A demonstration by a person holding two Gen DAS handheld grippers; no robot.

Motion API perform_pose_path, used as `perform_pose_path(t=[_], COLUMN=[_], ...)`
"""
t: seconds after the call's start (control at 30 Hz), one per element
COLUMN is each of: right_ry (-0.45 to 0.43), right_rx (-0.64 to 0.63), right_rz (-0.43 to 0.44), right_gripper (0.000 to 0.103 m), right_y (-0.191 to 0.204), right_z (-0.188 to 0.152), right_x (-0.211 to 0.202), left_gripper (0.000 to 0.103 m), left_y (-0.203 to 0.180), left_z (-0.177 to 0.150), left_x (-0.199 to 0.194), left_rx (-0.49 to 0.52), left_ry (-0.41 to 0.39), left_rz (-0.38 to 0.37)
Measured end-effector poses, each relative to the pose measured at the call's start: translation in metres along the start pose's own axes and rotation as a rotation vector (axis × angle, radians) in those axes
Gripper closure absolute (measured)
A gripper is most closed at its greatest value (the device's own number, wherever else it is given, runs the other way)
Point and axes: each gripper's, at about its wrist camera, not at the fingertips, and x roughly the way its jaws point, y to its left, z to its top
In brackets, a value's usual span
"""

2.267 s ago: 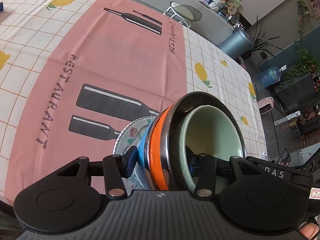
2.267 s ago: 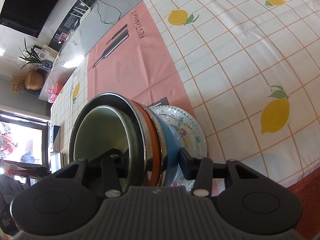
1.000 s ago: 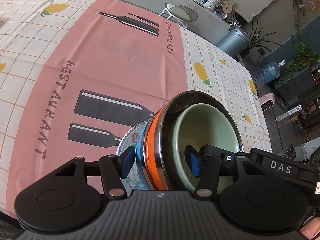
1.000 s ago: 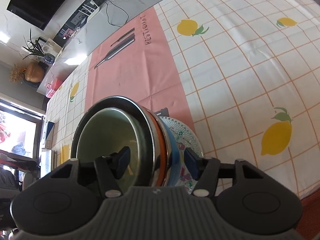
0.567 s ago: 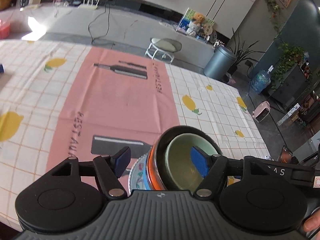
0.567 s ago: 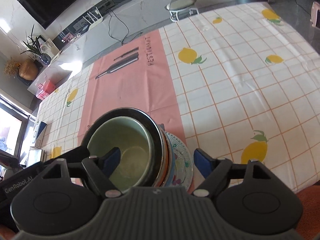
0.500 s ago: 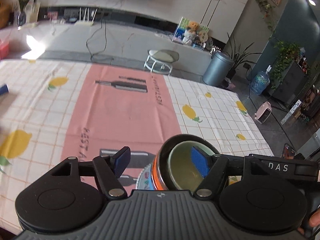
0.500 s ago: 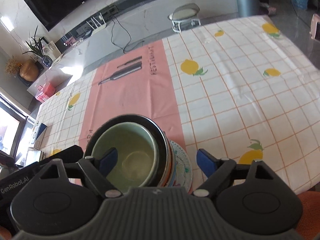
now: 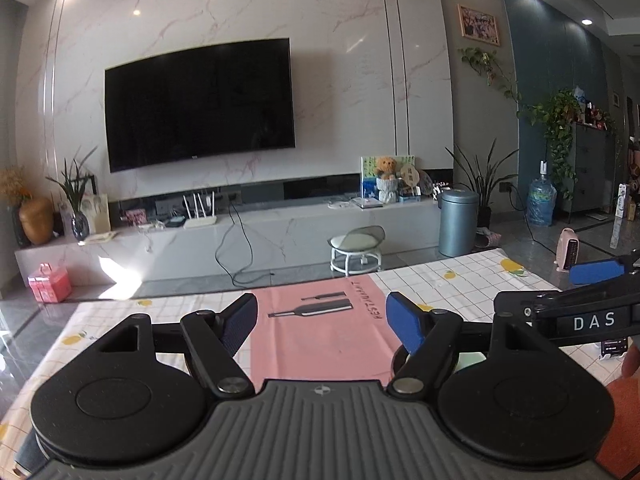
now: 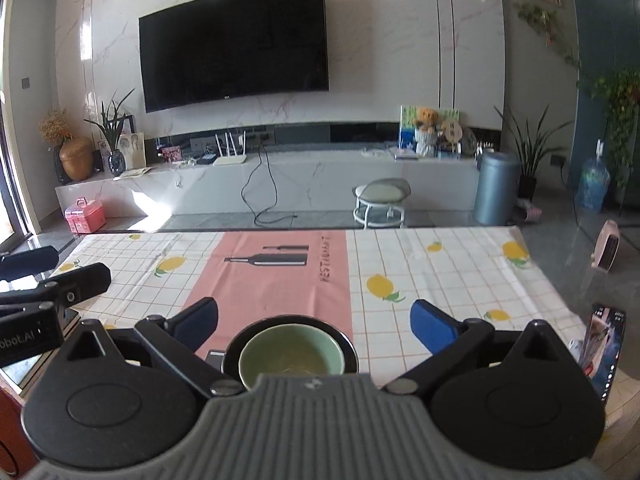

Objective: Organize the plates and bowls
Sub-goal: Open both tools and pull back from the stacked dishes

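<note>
Now facing a marble wall with a big dark television [image 10: 234,42] above a long low cabinet [image 10: 280,184], where a moment ago only the cloth and crockery filled both views. Below that, the worktop [image 10: 460,276] under a lemon-print checked cloth with a pink runner [image 10: 280,280] down its middle, seen from higher and further back than before. Near the front edge of the runner, the nested stack: a dark steel bowl [image 10: 348,346] holding a pale green bowl [image 10: 292,354], upright and level on the cloth instead of tilted on edge between pads as 2.3 s ago; lower layers of the stack hidden behind the tool body. Left hand-held gripper [image 9: 320,322] lifted clear and spread wide, nothing between its blue pads, the stack only a sliver of rim at its right finger [image 9: 404,326]; earlier clamped on the stack's rim. Right hand-held gripper [image 10: 316,322] likewise raised, spread wide and empty, the green bowl in the gap below and apart from both pads; earlier closed on the opposite rim. At the right edge of the worktop, a phone [image 10: 606,344] propped upright.
</note>
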Motion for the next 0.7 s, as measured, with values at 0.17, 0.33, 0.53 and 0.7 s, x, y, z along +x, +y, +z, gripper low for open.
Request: perform_pose_path(t=[0.17, 0.33, 0.53, 0.7], right_ry=[-0.083, -0.11, -0.128, -0.12], right_rx=[-0.035, -0.053, -0.093, -0.143], right_rz=[-0.017, -0.071, -0.133, -0.184], right_gripper=[0.003, 0.003, 0.003, 0.003], right_y=[0.013, 0.028, 0.045, 0.054], right_z=[-0.016, -0.032, -0.059, -0.075], right_x=[-0.029, -0.045, -0.055, -0.049], left_gripper=[0.008, 0.008, 0.008, 0.008], left_y=[-0.009, -0.017, -0.019, -0.019], left_z=[-0.005, -0.016, -0.036, -0.054], left_x=[-0.011, -0.014, -0.01, 0.006], left_rx=[0.06, 0.081, 0.037, 0.046], left_ry=[-0.041, 0.001, 0.096, 0.207], left_rz=[0.077, 0.102, 0.103, 0.103])
